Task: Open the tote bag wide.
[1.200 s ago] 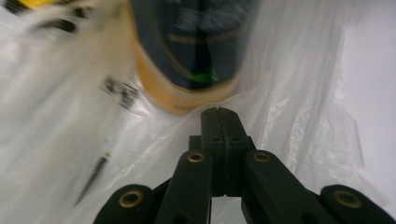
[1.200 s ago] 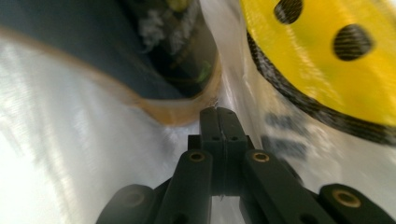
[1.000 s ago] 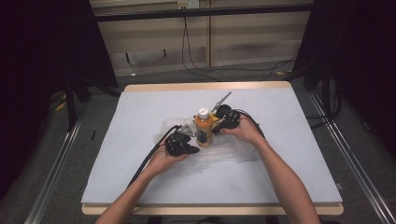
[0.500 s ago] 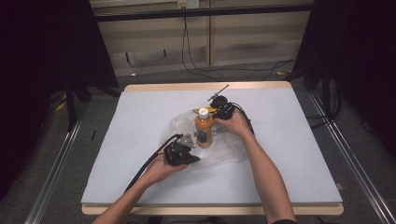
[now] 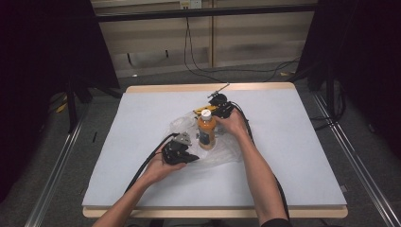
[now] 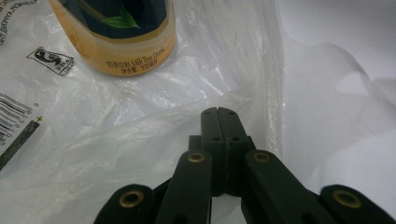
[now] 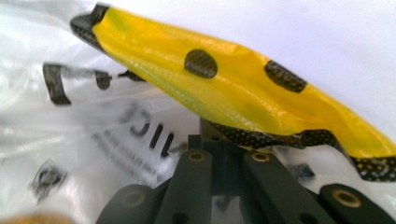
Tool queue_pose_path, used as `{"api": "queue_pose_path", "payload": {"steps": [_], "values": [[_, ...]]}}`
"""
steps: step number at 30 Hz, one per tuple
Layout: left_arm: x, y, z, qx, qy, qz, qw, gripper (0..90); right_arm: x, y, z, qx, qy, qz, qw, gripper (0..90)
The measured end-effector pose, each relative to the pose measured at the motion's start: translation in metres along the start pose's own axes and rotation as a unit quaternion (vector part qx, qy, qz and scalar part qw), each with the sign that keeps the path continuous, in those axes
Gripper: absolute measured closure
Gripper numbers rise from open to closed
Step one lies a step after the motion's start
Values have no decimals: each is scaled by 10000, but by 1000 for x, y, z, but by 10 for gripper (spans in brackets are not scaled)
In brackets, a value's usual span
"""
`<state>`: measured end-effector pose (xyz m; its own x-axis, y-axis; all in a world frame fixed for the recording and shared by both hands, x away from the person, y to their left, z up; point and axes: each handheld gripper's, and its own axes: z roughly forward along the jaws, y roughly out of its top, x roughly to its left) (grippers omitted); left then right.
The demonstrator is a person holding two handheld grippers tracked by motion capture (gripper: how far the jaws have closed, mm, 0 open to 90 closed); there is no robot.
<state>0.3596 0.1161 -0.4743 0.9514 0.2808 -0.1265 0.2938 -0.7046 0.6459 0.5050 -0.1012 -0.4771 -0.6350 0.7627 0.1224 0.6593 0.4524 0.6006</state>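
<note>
An orange milk tea bottle with a white cap stands upright on a crumpled clear plastic bag at the table's middle. Its lower label shows in the left gripper view. My left gripper lies low at the bag's near-left edge. Its jaws are pressed together, with the bag's film creased around them. My right gripper, behind the bottle, is shut on the edge of a yellow packet with black dots; the packet hides its tips.
The light grey table has a wooden rim. Black cables trail from both grippers toward the near edge. Printed marks and a barcode show on the bag. Dark curtains and floor rails flank the table.
My right gripper has moved back and slightly left, carrying the yellow packet past the bottle. My left gripper has drawn a little toward the near edge. The bottle stays upright.
</note>
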Motion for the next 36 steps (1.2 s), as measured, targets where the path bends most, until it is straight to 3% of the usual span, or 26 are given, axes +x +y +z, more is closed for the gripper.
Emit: {"api": "queue_pose_path", "payload": {"steps": [4, 6, 8, 11, 14, 16, 18, 21, 24, 27, 30, 31, 32, 34, 36], "values": [[0, 1, 0, 45, 36, 43, 10000, 900, -1, 2, 2, -48, -1, 56, 10000, 900], [2, 0, 0, -12, 4, -71, 10000, 900, 0, 2, 2, -51, -26, 62, 10000, 900], [3, -1, 0, -57, 5, -132, 9999, 900, 1, 1, 2, -82, 139, 54, 9999, 900], [4, 0, -1, -68, 28, -145, 9999, 900, 2, 0, -2, -100, 205, 27, 9997, 900], [3, 1, -2, -252, 5, -289, 9993, 900, 2, 2, -11, -242, 340, 105, 9991, 900], [3, 2, -6, -396, -81, -321, 9987, 900, 5, 5, -19, -281, 327, 19, 9991, 900], [3, 3, -11, -398, -38, -285, 9988, 900, 6, 6, -27, -378, 364, -49, 9986, 900], [4, 3, -15, -659, -70, -373, 9971, 900, 7, 7, -43, -506, 481, -77, 9975, 900], [1, 5, -22, -819, -42, -325, 9961, 900, 8, 5, -55, -648, 552, -112, 9963, 900], [1, 5, -24, -860, 6, -321, 9958, 900, 8, 0, -67, -792, 638, -146, 9947, 900], [1, 5, -28, -1056, 20, -344, 9938, 900, 8, -9, -75, -978, 676, -172, 9928, 900], [1, 5, -30, -1202, 7, -422, 9919, 900, 8, -12, -78, -1067, 690, -152, 9918, 900], [2, 5, -34, -1297, 57, -351, 9909, 900, 9, -15, -82, -1135, 699, -157, 9910, 900], [1, 5, -43, -1620, 85, -363, 9861, 900, 9, -22, -92, -1306, 674, -152, 9890, 900], [0, 5, -50, -1794, 191, -336, 9830, 900, 10, -29, -101, -1509, 622, -175, 9864, 866]]}}
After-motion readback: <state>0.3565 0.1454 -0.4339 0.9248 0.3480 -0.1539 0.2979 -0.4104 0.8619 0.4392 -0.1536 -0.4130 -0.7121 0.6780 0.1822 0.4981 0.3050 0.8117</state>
